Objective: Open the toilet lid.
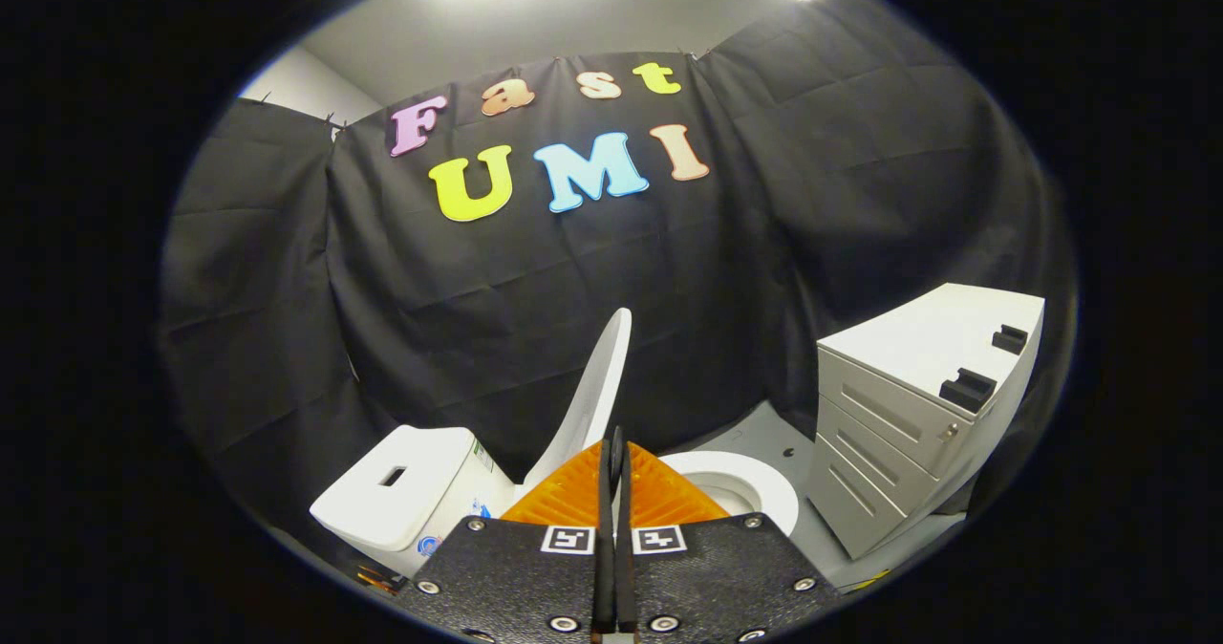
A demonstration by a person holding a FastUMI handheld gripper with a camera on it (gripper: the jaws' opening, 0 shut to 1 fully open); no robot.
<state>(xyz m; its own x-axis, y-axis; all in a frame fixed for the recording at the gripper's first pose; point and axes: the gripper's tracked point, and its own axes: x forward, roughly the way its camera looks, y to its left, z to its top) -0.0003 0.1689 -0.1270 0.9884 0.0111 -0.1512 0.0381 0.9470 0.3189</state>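
Observation:
The white toilet lid [600,386] stands raised, nearly upright and leaning back toward the tank [401,486]. To its right the white seat ring and open bowl [755,486] are exposed. My gripper [616,445] is above the toilet, its two orange fingers [573,496] pressed together with only a thin dark seam between them. The fingertips sit just in front of the lid's lower part. I see nothing held between them, and the lid's hinge end is hidden behind the fingers.
A white drawer cabinet [917,405] with two black blocks on top stands right of the toilet. Grey floor [764,434] lies between cabinet and bowl. Black cloth walls close in behind and on both sides.

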